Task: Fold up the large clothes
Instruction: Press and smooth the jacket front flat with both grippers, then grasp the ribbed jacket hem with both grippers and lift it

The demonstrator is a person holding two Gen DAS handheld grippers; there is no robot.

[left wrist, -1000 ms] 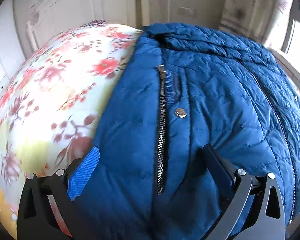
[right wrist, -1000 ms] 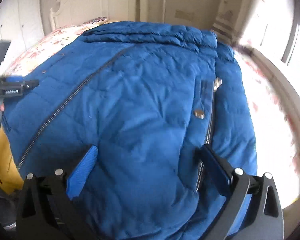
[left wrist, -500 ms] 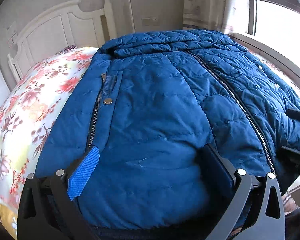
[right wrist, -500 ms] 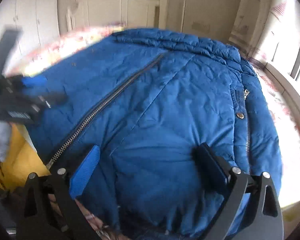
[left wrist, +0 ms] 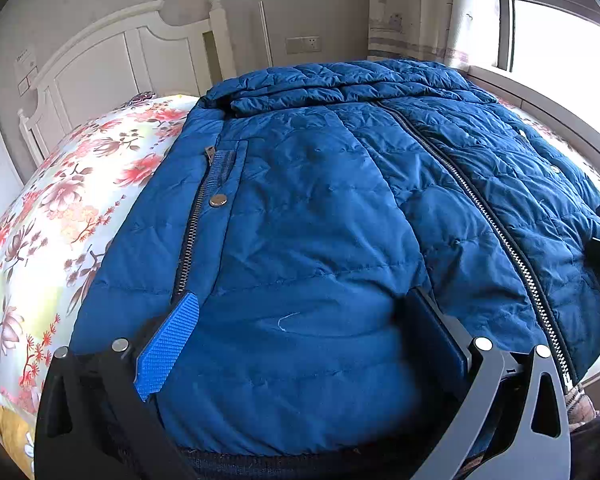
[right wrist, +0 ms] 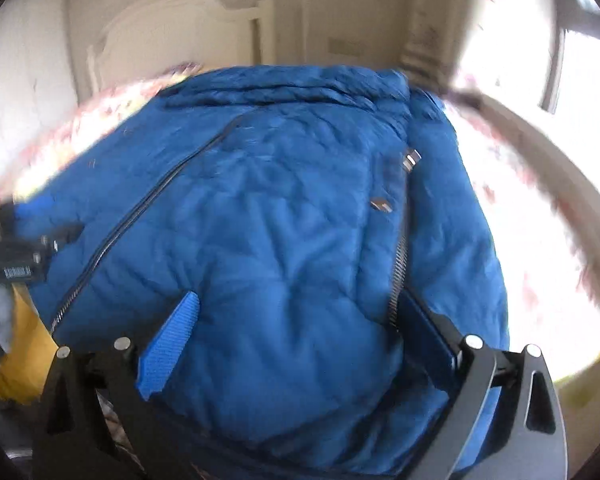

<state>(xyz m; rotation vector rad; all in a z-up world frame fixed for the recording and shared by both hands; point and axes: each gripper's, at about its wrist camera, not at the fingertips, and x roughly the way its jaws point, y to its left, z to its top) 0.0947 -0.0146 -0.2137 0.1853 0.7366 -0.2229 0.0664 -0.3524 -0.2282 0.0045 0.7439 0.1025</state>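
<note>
while the blue quilted jacket (left wrist: 320,216) lies spread front-up across the floral bedspread (left wrist: 60,208), we hold both grippers at its hem end, the end farthest from the white headboard (left wrist: 112,68). our left gripper (left wrist: 300,320) has its jaws spread wide, the jacket's padded hem bulging up between the two fingers without being pinched. it sits on the jacket's panel between the pocket zipper (left wrist: 192,220) with its snap button (left wrist: 218,201) and the long front zipper (left wrist: 480,208). our right gripper (right wrist: 300,312) is likewise released, jaws wide apart, with the jacket's hem swelling between them; this view is blurred, so we cannot tell whether the fingers press into the cloth. its dark finger lies just beside the jacket's other pocket zipper (right wrist: 398,272). the jacket's collar (left wrist: 340,80) is bunched at the end nearest the headboard. beside the jacket's hem, a yellow cloth (right wrist: 20,356) hangs at the bed's edge. beyond the jacket's far side stands a bright window (left wrist: 560,40).
</note>
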